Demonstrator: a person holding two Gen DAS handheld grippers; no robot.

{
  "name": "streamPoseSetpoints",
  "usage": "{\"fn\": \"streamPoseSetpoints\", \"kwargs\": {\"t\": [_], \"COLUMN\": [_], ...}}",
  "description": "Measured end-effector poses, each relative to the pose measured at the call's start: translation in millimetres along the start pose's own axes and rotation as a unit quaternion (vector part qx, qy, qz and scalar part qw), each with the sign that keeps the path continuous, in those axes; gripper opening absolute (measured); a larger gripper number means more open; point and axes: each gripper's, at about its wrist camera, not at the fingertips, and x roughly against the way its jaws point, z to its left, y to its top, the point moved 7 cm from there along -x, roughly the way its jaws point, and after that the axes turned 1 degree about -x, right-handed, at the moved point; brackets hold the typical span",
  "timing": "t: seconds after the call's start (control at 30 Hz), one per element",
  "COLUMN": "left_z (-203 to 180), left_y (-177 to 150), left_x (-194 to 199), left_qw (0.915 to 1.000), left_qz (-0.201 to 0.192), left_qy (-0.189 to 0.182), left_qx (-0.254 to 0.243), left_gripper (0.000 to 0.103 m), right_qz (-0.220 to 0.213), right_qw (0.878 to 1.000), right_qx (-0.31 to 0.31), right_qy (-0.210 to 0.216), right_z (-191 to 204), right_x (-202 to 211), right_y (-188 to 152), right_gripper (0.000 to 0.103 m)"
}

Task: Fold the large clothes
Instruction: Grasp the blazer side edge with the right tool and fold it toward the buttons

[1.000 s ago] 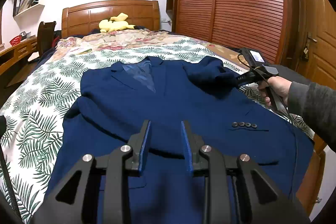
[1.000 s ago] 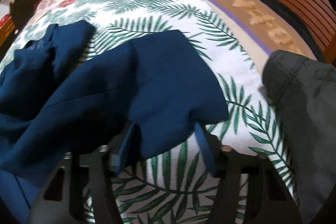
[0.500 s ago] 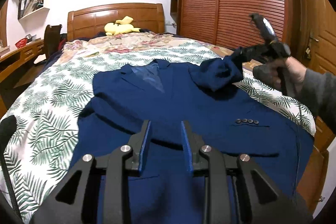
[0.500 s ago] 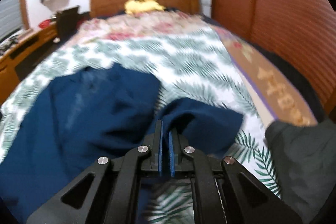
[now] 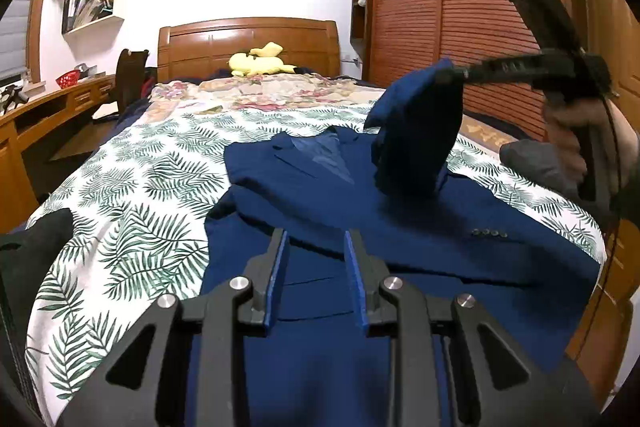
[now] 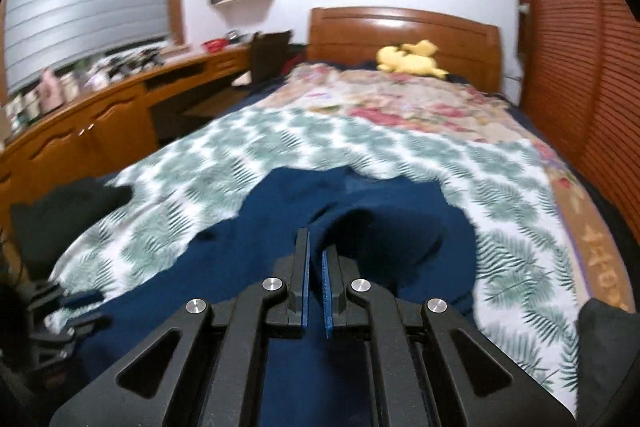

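Note:
A dark blue suit jacket [image 5: 400, 227] lies front up on the palm-print bedspread, collar toward the headboard. My left gripper [image 5: 314, 247] is open and empty, hovering low over the jacket's lower part. My right gripper [image 6: 316, 247] is shut on the jacket's sleeve [image 5: 416, 135] and holds it lifted high above the jacket's right shoulder; the left wrist view shows it [image 5: 452, 73] pinching the cuff end. In the right wrist view the sleeve [image 6: 384, 231] hangs down in front of the fingers.
The bed [image 5: 160, 163] has a wooden headboard with a yellow plush toy [image 5: 260, 63]. A wooden desk [image 6: 100, 123] runs along the left. A louvered wardrobe [image 5: 460, 7] stands on the right. Dark garments lie at the bed's left edge [image 5: 32, 247] and right edge [image 5: 532, 155].
My right gripper closed on the sleeve end and has lifted it up off the bed, swinging toward the jacket's middle. My left gripper stayed open over the lower jacket.

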Motion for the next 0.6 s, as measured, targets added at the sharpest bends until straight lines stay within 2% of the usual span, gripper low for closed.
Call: {"fn": "streamPoseSetpoints", "kwargs": {"t": [0.17,0.33,0.4,0.47,0.53,0.6], "left_z": [3.3,4.5,4.4,3.1,1.1,-2.2], "left_y": [-1.0,-2.0,-2.6,-3.3,-3.0,-2.7], "left_x": [4.7,6.9,6.5,5.4,3.7,1.1], "left_qw": [1.0,1.0,1.0,1.0,1.0,1.0], "left_qz": [-0.002,-0.002,-0.001,0.0,0.001,0.002], "left_qy": [0.003,0.004,0.003,0.002,0.0,-0.003], "left_qx": [-0.001,0.001,0.002,0.0,-0.001,-0.002], "left_gripper": [0.027,0.027,0.027,0.027,0.027,0.027], "right_qz": [0.042,0.079,0.088,0.091,0.093,0.094], "right_qw": [0.999,0.996,0.996,0.996,0.995,0.995], "right_qx": [0.027,0.026,0.021,0.018,0.015,0.017], "right_qy": [0.013,0.019,0.019,0.017,0.012,0.007], "right_z": [38.4,47.6,48.1,47.9,45.7,43.1], "right_x": [-9.6,-9.5,-6.4,-2.1,3.8,9.0], "right_y": [-33.2,-69.0,-80.5,-86.8,-92.6,-98.1], "right_gripper": [0.003,0.006,0.018,0.044,0.052,0.053]}}
